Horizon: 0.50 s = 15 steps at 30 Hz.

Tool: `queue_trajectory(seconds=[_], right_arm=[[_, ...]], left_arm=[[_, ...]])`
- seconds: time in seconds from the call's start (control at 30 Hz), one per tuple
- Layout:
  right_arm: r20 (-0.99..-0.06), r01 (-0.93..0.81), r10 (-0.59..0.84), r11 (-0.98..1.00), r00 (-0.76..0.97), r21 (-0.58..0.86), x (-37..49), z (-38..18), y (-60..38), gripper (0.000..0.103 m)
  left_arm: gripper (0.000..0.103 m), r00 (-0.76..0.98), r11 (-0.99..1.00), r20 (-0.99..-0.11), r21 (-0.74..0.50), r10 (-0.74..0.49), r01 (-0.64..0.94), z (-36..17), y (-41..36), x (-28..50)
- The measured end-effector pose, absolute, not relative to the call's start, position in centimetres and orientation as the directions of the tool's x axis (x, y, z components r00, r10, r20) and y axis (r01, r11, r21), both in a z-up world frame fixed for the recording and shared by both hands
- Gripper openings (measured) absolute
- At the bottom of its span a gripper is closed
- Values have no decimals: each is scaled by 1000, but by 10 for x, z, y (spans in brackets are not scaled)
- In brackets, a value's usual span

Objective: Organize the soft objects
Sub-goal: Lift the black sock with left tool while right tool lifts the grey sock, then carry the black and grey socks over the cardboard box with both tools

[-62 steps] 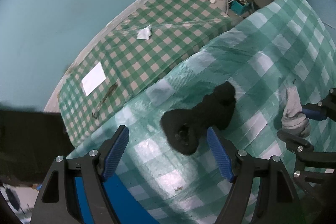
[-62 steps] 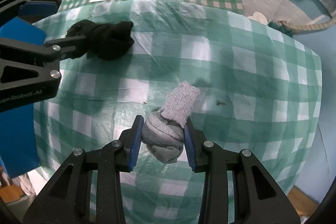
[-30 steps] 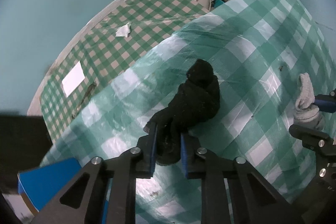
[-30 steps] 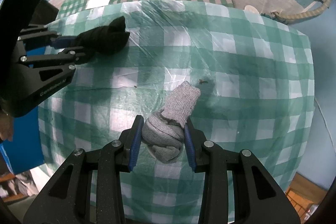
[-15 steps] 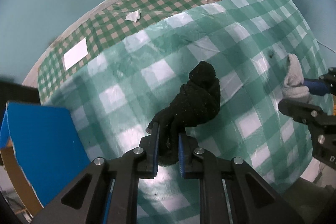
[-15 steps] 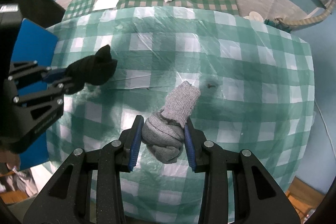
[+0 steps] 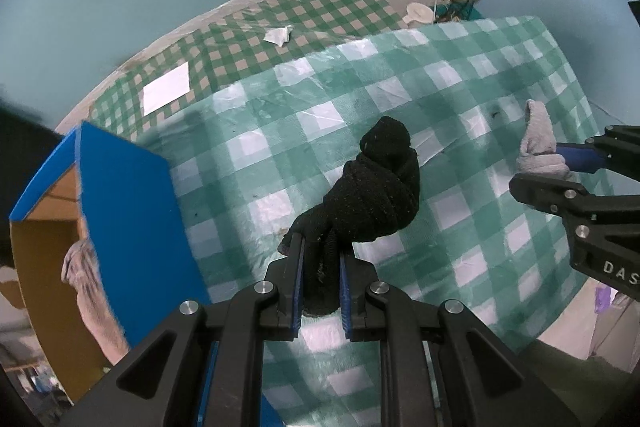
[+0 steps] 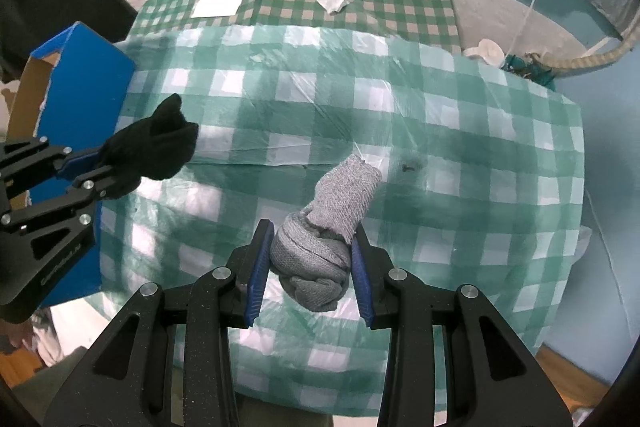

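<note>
Checked tablecloth spread below both sets of jaws; nothing of the task left lying on it in either view.

Blue box, open-topped with cardboard-brown inside, to the left of the left gripper and just beside it; well apart from the right gripper, with the left gripper between. Left hand therefore nearer, by judgement, for the coming drop; sideways carry to the left, then release over the opening.

Black sock bundle clamped at its thin tail end between nearly shut left jaws; long axis running forward from the jaws and slightly right, bulk well past the fingertips.

Grey sock bundle gripped across its rolled knot by partly closed right jaws, pads pressing both sides; loose cuff projecting forward and to the right of the jaws.

Hidden or unclear: box floor cut off by its near wall and the frame edge; a pale soft item inside, kind not determinable. Clearance between either bundle and the cloth not certain.
</note>
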State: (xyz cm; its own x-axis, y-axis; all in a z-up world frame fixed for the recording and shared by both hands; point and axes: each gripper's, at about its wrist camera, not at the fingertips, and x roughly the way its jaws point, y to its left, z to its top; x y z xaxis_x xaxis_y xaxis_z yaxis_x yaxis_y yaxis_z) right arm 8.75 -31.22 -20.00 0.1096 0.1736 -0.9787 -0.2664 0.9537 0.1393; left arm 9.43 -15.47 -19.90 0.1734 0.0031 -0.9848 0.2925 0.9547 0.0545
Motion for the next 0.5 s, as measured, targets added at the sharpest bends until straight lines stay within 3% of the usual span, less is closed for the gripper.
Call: queue_trajectory(seconds=[0.5], right_arm=[[-971,-347,184,930,151,123,83,-153,-289,36]], left_arm=[[15,232,982,-972,5,-39,189,-137,-124,69]])
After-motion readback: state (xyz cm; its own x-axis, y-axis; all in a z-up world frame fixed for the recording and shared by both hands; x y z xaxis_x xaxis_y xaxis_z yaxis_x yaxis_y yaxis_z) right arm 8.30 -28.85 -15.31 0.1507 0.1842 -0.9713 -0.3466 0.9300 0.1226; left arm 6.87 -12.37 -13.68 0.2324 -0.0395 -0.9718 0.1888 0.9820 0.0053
